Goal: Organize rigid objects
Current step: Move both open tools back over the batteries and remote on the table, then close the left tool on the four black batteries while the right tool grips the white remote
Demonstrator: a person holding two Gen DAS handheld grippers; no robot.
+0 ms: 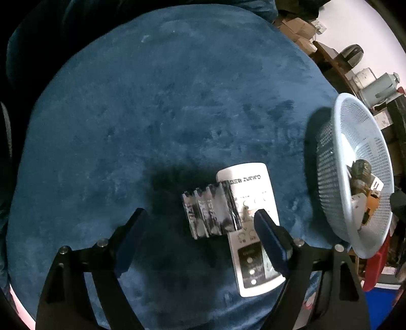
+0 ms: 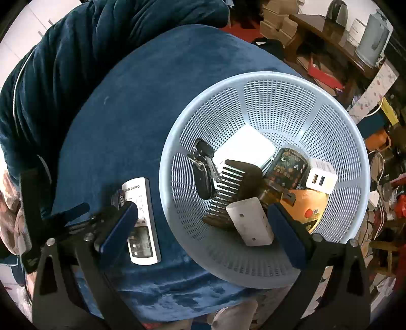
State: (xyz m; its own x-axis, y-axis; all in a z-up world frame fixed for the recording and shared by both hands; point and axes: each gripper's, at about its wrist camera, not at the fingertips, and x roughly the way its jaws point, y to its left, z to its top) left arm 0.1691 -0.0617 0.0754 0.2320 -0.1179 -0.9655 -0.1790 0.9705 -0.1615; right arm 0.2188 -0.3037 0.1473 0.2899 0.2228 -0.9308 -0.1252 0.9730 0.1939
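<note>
A white Galanz remote (image 1: 250, 228) lies on the blue velvet cloth (image 1: 152, 114), with a pack of black-and-white batteries (image 1: 212, 212) lying against its left side. My left gripper (image 1: 198, 226) is open just above them, the pack between its fingers. The remote also shows in the right wrist view (image 2: 143, 220). A pale blue mesh basket (image 2: 253, 83) holds a car key (image 2: 203, 172), a brown comb (image 2: 236, 185), a white USB charger (image 2: 321, 180), a white block (image 2: 251, 220) and other items. My right gripper (image 2: 200, 226) is open and empty over the basket's near rim.
The basket (image 1: 355, 157) stands at the table's right edge. Beyond it are a wooden shelf with a kettle (image 2: 373, 40), boxes (image 2: 276, 22) and clutter. A person's blue sleeve (image 2: 76, 50) lies at the far left.
</note>
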